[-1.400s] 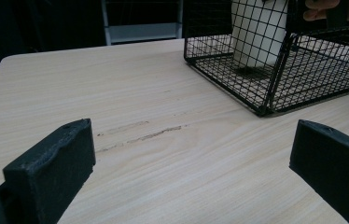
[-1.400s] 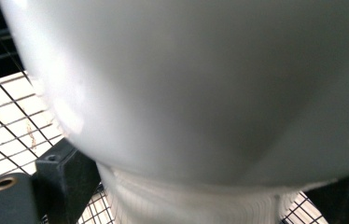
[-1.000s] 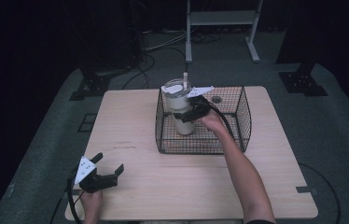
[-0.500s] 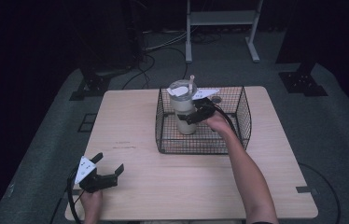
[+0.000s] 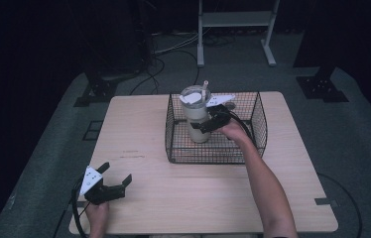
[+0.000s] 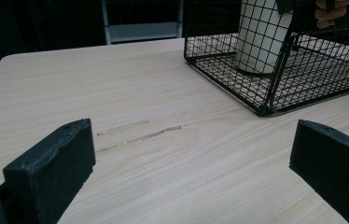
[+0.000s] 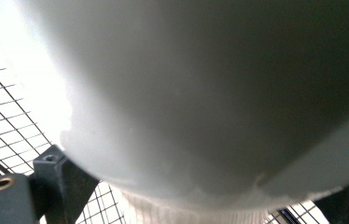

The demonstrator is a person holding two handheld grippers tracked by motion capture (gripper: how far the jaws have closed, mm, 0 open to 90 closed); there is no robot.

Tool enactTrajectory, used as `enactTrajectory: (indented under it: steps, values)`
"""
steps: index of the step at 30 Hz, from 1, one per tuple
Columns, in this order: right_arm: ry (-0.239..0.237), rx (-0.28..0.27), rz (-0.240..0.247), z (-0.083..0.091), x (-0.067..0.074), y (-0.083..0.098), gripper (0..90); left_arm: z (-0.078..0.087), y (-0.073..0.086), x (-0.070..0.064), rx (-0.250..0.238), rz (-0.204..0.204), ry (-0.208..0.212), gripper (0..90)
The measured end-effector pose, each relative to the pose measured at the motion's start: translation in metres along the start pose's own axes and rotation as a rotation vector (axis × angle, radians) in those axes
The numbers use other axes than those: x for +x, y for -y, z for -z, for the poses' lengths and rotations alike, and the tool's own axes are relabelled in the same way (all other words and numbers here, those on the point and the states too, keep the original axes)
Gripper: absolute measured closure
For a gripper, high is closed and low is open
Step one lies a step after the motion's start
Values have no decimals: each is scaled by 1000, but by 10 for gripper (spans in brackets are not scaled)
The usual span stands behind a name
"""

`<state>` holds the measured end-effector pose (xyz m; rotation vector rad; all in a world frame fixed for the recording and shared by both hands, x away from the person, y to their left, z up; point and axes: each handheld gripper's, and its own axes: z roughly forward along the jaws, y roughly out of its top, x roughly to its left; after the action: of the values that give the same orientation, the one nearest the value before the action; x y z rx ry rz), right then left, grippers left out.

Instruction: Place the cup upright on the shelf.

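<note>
A cream tumbler (image 5: 195, 119) with a clear lid and a straw stands inside a black wire basket (image 5: 213, 154) at the back middle of the wooden table (image 5: 139, 124). My right gripper (image 5: 208, 123) reaches into the basket from the right and is shut on the tumbler's body. In the right gripper view the tumbler (image 7: 210, 93) sits between the two jaws, with the mesh behind it. My left gripper (image 5: 116, 173) rests open near the front left corner. The left gripper view has the gripper (image 6: 191, 163) wide open over bare wood, with the basket (image 6: 275, 93) and tumbler (image 6: 261, 32) farther off.
The floor behind the table holds a metal stand (image 5: 235, 29) and loose cables (image 5: 168, 49). Dark stand bases (image 5: 96, 91) sit on the floor at the table's back corners. Bare wood lies between the left gripper and the basket.
The right gripper has shifted the tumbler slightly to the right inside the basket. The left gripper has not moved.
</note>
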<state>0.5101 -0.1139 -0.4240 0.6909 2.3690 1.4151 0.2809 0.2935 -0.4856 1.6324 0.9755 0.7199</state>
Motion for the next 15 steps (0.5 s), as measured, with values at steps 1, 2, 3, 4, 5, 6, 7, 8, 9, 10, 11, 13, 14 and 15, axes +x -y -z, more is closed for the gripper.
enactTrajectory:
  steps: [1, 2, 3, 4, 5, 6, 7, 8, 9, 10, 11, 13, 14, 15]
  values:
    - [2, 5, -3, 1, 0, 0, 81, 0, 0, 0, 0, 0, -1, 0]
    - [1, 12, 0, 2, 0, 0, 81, -1, 0, 0, 0, 0, -3, 0]
    - [-2, 18, -3, 4, 0, 1, 81, -1, 0, 0, 3, 0, -4, 0]
    - [-2, 20, 0, 4, -1, 1, 81, -1, 0, 0, 2, 0, -4, 0]
    - [-1, 20, 7, 5, -2, 1, 82, -1, 0, 0, 5, -1, -5, 0]
    - [-2, 25, 6, 7, -2, 2, 82, -1, 0, 0, 3, -2, -5, 0]
    - [-2, 27, 0, 8, -2, 2, 83, -1, 0, 0, 3, -2, -6, 0]
    - [-1, 23, 1, 9, -3, 3, 83, -1, 0, 0, 5, -3, -6, 0]
    - [-1, 25, -6, 10, -3, 4, 84, -1, 0, 0, 6, -4, -6, 0]
    - [0, 20, -5, 10, -3, 5, 84, -1, 0, 0, 6, -4, -7, 0]
    - [1, 21, -8, 12, -4, 6, 85, -1, 0, 0, 5, -5, -7, 0]
    - [0, 22, -13, 13, -4, 6, 85, -1, 0, 0, 5, -6, -7, 0]
    - [-1, 22, -13, 14, -4, 7, 86, -1, 0, 0, 5, -5, -7, 0]
    - [0, 24, -10, 15, -4, 7, 86, -1, 0, 0, 6, -4, -8, 0]
